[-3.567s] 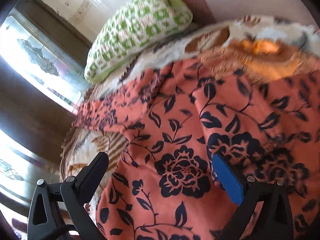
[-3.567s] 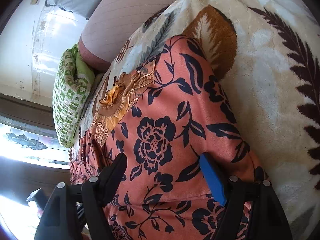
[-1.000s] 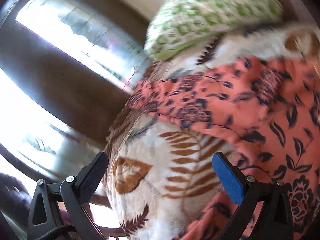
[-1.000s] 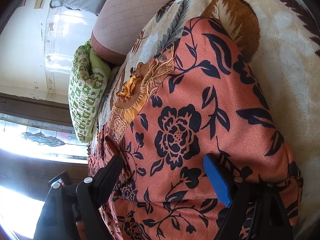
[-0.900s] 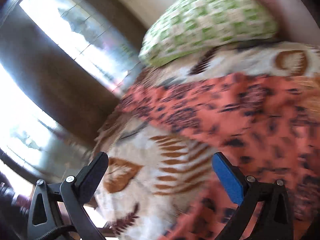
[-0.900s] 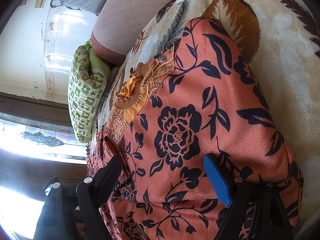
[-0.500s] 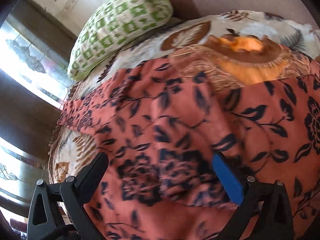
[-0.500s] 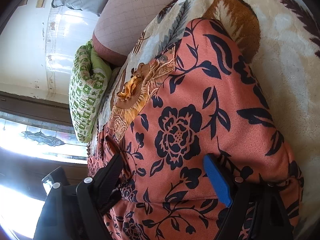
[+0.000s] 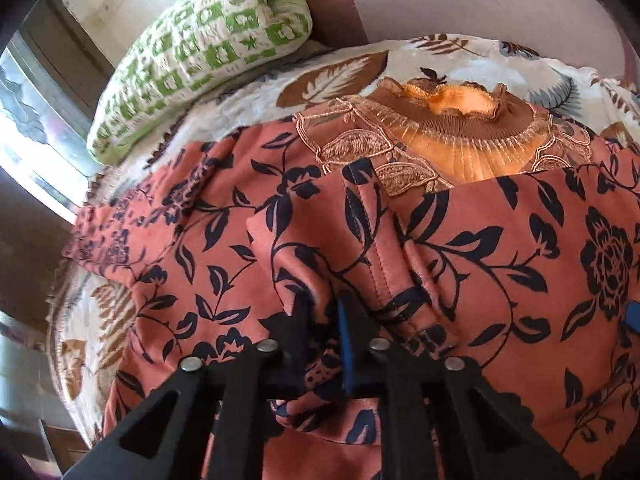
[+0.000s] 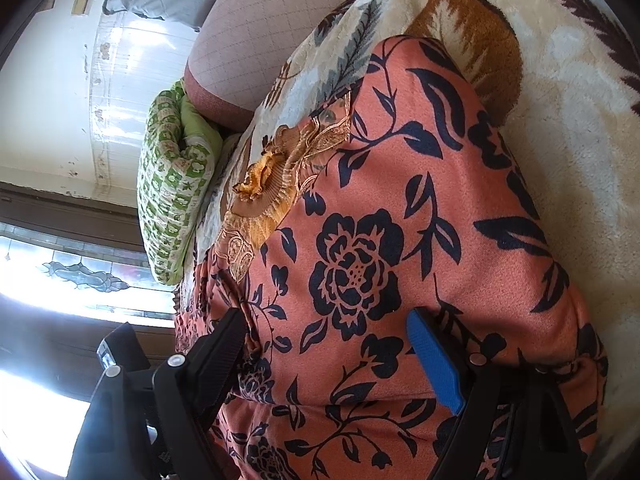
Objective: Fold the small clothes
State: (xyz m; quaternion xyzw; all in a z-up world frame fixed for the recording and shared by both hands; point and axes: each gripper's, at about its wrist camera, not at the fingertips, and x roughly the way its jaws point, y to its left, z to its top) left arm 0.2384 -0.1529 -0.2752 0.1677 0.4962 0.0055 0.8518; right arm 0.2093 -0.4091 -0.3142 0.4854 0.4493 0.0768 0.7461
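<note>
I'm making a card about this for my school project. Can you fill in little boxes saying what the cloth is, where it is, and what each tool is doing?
cloth: orange dress with dark blue flower print, gold-brown embroidered collar
lies on: cream fleece blanket with brown leaves
nearby: green and white patterned pillow
left tool: shut, pinching a fold of the dress
right tool: open, fingers spread over the dress, not gripping
fold: not yet finished

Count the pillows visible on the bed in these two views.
1: the green-and-white patterned pillow lies at the head of the bed, beyond the orange floral garment. Others may be hidden out of frame.
</note>
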